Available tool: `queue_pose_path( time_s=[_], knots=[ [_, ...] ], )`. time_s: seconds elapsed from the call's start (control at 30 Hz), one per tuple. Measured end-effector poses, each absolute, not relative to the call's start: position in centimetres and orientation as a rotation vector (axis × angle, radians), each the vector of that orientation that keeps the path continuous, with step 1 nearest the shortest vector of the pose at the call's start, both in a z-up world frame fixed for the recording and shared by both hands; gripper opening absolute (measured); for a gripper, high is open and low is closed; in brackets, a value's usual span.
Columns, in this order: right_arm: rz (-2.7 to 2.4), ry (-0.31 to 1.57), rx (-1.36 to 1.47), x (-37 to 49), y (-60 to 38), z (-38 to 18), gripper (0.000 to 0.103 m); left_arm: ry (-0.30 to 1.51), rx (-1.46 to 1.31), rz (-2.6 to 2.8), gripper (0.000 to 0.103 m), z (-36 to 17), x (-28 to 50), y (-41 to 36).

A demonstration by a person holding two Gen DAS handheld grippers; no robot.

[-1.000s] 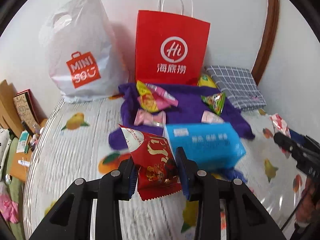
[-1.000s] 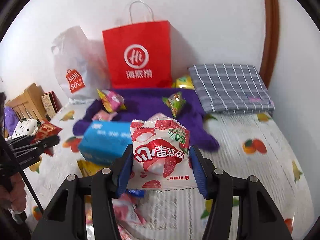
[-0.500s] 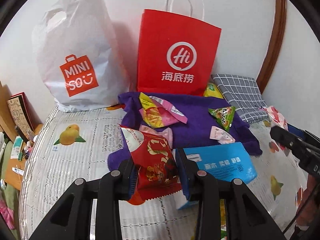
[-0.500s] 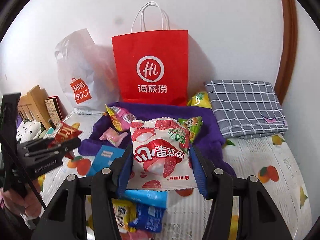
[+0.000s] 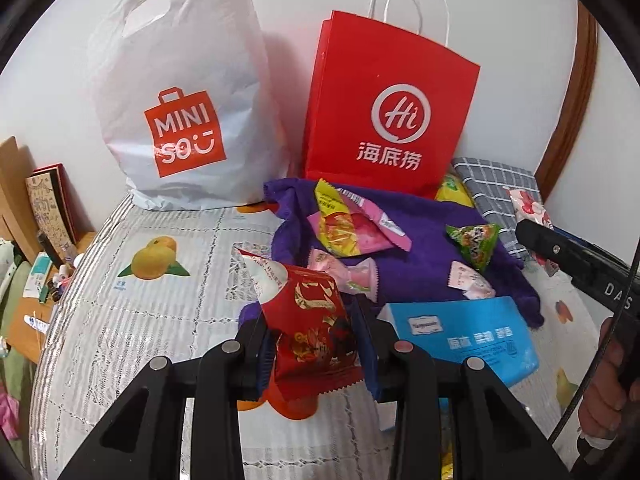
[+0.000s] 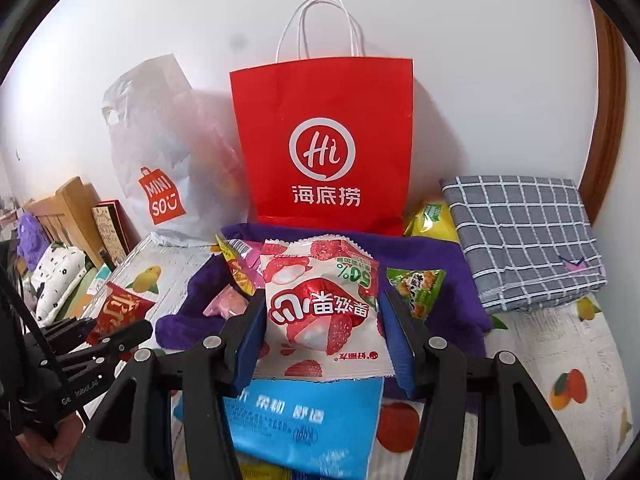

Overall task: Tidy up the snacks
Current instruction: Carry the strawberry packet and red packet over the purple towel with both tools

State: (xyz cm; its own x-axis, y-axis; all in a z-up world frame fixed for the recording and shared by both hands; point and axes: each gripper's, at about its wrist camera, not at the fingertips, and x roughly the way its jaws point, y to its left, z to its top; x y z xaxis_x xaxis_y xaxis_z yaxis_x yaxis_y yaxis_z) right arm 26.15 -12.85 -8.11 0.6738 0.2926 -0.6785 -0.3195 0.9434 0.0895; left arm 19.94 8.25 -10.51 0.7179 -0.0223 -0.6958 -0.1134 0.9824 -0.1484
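My left gripper (image 5: 316, 344) is shut on a red snack packet (image 5: 308, 320) held above the fruit-print tablecloth (image 5: 152, 304). My right gripper (image 6: 322, 320) is shut on a white lychee snack packet (image 6: 320, 308). At the back stand a white plastic shopping bag (image 5: 180, 92) and a red paper bag (image 5: 388, 108), the red paper bag (image 6: 324, 148) straight ahead in the right wrist view. A purple cloth (image 5: 432, 240) in front of them carries several loose snacks, among them a pink and yellow packet (image 5: 348, 228) and a green triangular one (image 5: 472, 244).
A blue tissue pack (image 5: 464, 332) lies by the purple cloth's near edge. A folded grey checked cloth (image 6: 524, 236) sits at the back right, a yellow packet (image 6: 434, 220) beside it. Books and clutter line the left edge (image 5: 44, 216). The right gripper's black body (image 5: 576, 264) shows at right.
Both grippers have moved toward the bags at the back, which now look larger. The blue tissue pack has slid lower in both views. Both grips are unchanged.
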Motion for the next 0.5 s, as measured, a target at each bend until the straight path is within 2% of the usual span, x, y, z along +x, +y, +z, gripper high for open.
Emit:
queue_pose_path(
  time_s=[0.23,0.5],
  knots=[
    [0.313,0.783,-0.067,26.6,-13.1,-10.7,0.055,0.783,-0.204,0.045,0.034,-11.1,20.3,8.5],
    [0.268,0.783,-0.032,27.0,-14.7,-10.7,0.055,0.783,-0.204,0.049,0.034,-11.2,20.4,8.5]
  ],
)
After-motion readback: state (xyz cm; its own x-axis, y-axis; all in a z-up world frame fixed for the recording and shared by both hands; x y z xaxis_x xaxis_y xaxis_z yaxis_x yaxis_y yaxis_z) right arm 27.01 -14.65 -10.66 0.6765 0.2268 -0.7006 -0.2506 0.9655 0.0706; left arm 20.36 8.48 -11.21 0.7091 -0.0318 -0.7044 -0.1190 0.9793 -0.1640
